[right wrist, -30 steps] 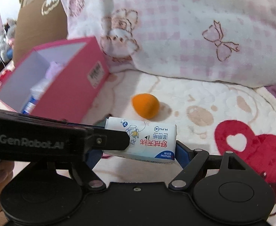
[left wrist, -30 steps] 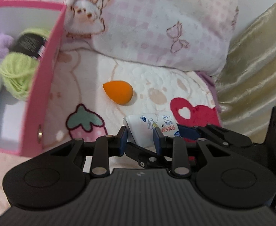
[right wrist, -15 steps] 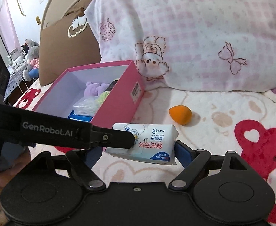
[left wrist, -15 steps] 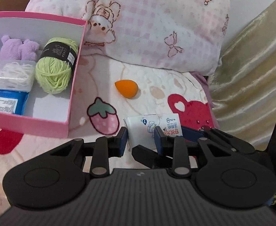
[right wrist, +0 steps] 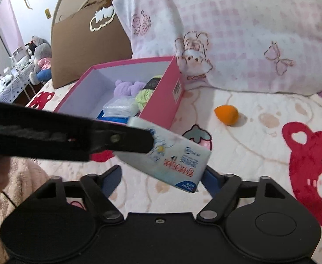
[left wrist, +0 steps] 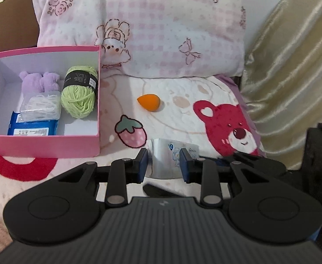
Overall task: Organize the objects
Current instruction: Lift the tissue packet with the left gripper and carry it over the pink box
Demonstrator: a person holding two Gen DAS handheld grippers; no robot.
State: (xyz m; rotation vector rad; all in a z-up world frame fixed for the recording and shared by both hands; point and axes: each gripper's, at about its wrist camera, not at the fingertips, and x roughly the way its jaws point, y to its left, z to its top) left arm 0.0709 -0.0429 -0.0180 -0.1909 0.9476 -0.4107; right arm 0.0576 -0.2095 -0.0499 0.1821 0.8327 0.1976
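A white tissue pack point(left wrist: 167, 161) with red print hangs above the blanket, with my left gripper point(left wrist: 163, 157) shut on its narrow end. In the right wrist view the pack point(right wrist: 178, 158) is tilted, and the left gripper's black finger point(right wrist: 117, 139) clamps its upper left end. My right gripper point(right wrist: 161, 173) sits just below; its jaws are closing, the left pad is clear of the pack and the right pad is beside the pack's low corner. The pink box point(left wrist: 42, 146) at left holds green yarn point(left wrist: 79, 96), a purple plush point(left wrist: 37, 81) and a blue packet point(left wrist: 33, 128). An orange sponge point(left wrist: 149, 102) lies on the blanket.
A pink checked pillow point(left wrist: 161, 33) lies behind the box and the sponge. A gold curtain point(left wrist: 293, 66) hangs on the right. A brown cardboard panel point(right wrist: 84, 44) stands behind the box point(right wrist: 161, 101). Plush toys point(right wrist: 40, 59) sit far off at the left.
Both grippers have risen and drawn back, so the box's inside now shows. The pack has tilted, and its left end has come off the right gripper's left pad.
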